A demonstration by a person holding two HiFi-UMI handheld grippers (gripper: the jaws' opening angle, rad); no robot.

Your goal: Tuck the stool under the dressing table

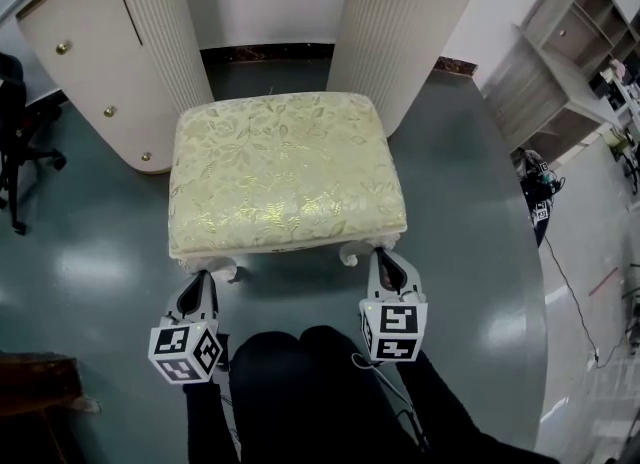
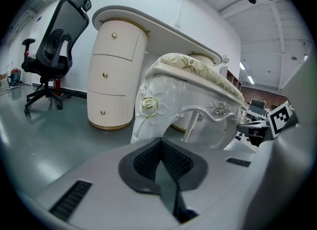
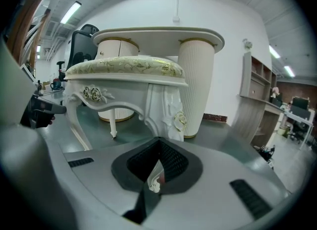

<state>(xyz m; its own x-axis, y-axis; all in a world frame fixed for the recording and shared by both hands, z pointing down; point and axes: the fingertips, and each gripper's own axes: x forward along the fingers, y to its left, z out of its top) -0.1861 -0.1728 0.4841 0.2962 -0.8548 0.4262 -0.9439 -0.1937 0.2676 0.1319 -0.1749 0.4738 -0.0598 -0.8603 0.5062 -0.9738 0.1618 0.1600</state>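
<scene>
The stool (image 1: 285, 167) has a cream floral cushion and white carved legs. It stands on the grey floor in front of the dressing table, whose fluted pedestals (image 1: 150, 52) (image 1: 400, 22) flank the gap behind it. My left gripper (image 1: 198, 280) is shut, low by the stool's front left foot (image 1: 225, 270). My right gripper (image 1: 383, 257) is shut against the front right foot (image 1: 352, 252). In the left gripper view the rose-carved leg (image 2: 148, 115) rises just ahead of the left gripper (image 2: 161, 142). In the right gripper view the leg (image 3: 171, 115) stands ahead of the right gripper (image 3: 159, 142); a white carved bit shows in the slit behind its tips.
A black office chair (image 2: 57, 40) stands left of the table, its base at the head view's left edge (image 1: 15, 142). Wooden shelving (image 1: 570, 62) lines the right wall, with a cable (image 1: 570, 282) on the floor there. A brown object (image 1: 35, 382) lies at lower left.
</scene>
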